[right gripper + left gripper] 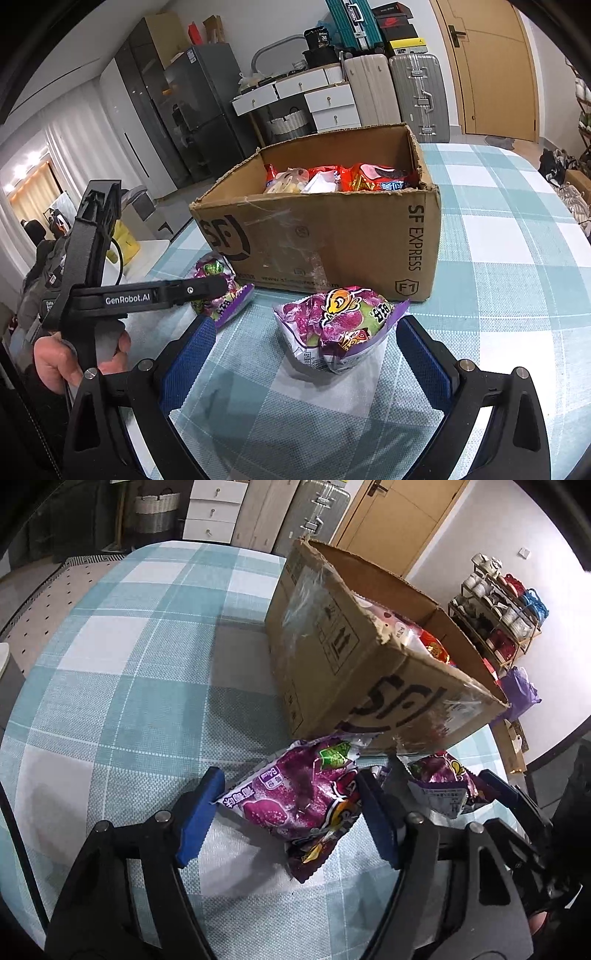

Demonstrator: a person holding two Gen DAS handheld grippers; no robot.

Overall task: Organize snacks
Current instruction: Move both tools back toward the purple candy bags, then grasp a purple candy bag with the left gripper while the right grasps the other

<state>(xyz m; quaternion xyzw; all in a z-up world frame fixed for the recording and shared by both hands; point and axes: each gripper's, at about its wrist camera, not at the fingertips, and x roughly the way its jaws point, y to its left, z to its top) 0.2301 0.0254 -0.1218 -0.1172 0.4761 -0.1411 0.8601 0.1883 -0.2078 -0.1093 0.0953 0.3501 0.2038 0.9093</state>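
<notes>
An open cardboard box (332,657) (332,236) holding several snack packs stands on the checked tablecloth. Two purple snack bags lie in front of it. My left gripper (288,812) is open, its blue pads on either side of one purple bag (299,805), which also shows in the right wrist view (221,291) partly hidden by the left gripper's body. My right gripper (303,350) is open around the other purple bag (336,325), seen at the right in the left wrist view (443,779). Neither bag is squeezed.
The table (509,266) carries a blue and white checked cloth. Behind are white drawers (317,96), suitcases (413,92), a dark fridge (199,110) and a wooden door (495,70). A shelf of cups (498,616) stands to the right of the box.
</notes>
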